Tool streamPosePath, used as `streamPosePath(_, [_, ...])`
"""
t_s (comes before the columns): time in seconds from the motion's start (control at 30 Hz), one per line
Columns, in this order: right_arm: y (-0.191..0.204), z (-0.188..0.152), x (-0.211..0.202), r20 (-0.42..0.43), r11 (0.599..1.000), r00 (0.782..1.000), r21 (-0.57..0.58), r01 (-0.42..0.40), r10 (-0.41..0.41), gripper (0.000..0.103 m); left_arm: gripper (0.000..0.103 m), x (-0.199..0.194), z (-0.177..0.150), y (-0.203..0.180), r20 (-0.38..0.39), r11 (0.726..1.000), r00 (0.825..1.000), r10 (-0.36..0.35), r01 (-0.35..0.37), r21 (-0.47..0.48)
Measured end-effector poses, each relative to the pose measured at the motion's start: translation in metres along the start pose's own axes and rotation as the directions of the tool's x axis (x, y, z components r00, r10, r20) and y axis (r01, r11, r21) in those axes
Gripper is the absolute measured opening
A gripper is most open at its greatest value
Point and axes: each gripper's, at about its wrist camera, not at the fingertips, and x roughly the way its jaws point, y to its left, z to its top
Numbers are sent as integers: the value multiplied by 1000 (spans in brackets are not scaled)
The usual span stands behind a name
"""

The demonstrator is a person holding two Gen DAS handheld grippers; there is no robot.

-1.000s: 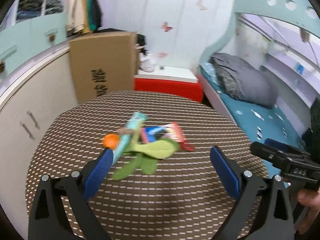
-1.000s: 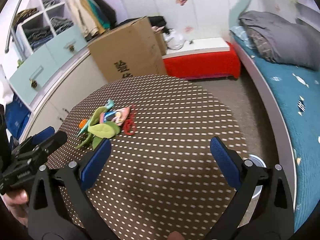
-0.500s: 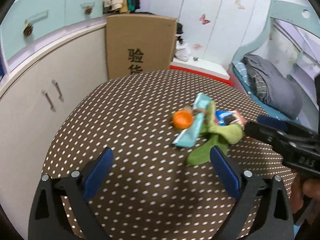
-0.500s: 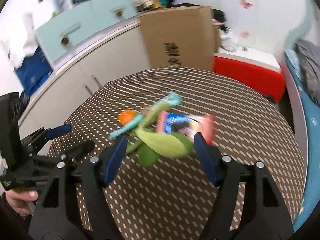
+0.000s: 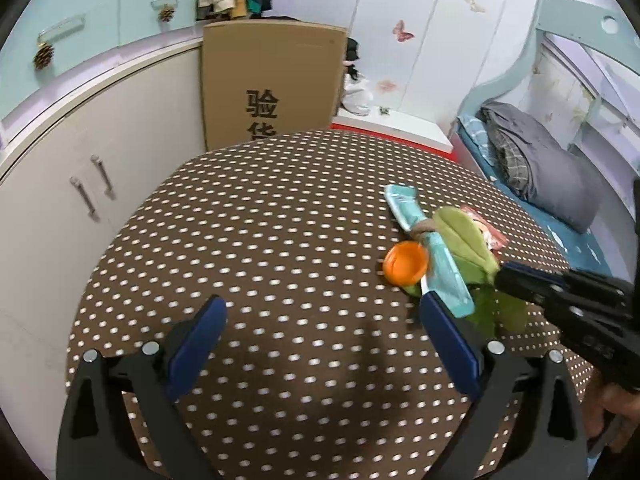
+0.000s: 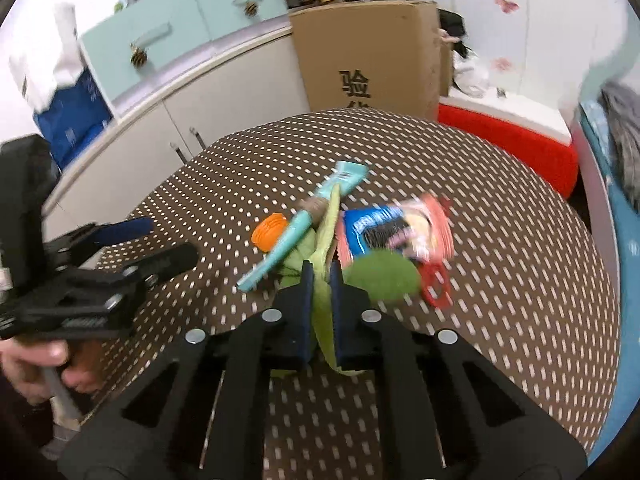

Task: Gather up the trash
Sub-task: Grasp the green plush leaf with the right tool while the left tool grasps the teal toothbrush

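- My right gripper (image 6: 321, 280), jaws just closed, pinches a green peel (image 6: 322, 308) amid trash on the dotted table (image 6: 520, 300).
- Only this view shows a red ring (image 6: 436, 280).
- My left gripper (image 5: 320, 340) hangs open over bare cloth, beside the orange cap (image 5: 405, 262).

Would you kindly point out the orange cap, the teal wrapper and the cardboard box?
orange cap (image 5: 405, 261), left wrist view, on its hollow inside.
teal wrapper (image 6: 289, 240), right wrist view, mid-length.
cardboard box (image 5: 272, 80), left wrist view, front face above the print.

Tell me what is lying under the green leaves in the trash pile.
The green leaves overlap a teal wrapper and a blue and pink snack packet, with a red ring poking out beside them. Anything beneath the leaves is covered.
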Motion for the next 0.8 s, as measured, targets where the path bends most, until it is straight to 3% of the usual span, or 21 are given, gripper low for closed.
streamPosePath(0.17, [-15,-22,-23,-8,999,1000,40,29,-29,9,95,8,0,-23,-15,998,999,-42,43,38])
streamPosePath(0.37, [-29,-44,-41,-6,994,999,99,37,-37,9,95,19,1,-38,-31,997,999,-30,32,66])
streamPosePath(0.47, [-38,-49,-43,-8,988,1000,154,27,-26,14,95,20,1,-41,-31,997,999,-24,26,70])
streamPosePath(0.5, [-39,-50,-44,-10,986,1000,165,23,-21,32,95,20,1,-42,-30,997,999,-22,24,73])
streamPosePath(0.53, [-40,-50,-43,-4,984,1000,175,26,-25,61,95,20,2,-44,-28,997,999,-21,23,78])
streamPosePath(0.57, [-39,-49,-43,6,984,1000,176,27,-28,66,95,20,3,-45,-26,996,999,-20,22,84])
streamPosePath(0.67, [-33,-44,-39,18,986,1000,165,6,-10,66,95,24,12,-52,-8,993,1000,-14,14,120])
streamPosePath(0.77, [-27,-38,-24,-4,989,999,140,49,-49,60,95,39,26,-60,-29,984,1000,-7,12,177])
streamPosePath(0.8, [-26,-36,-20,-9,989,999,137,53,-52,43,95,44,29,-62,-36,981,999,-5,12,193])
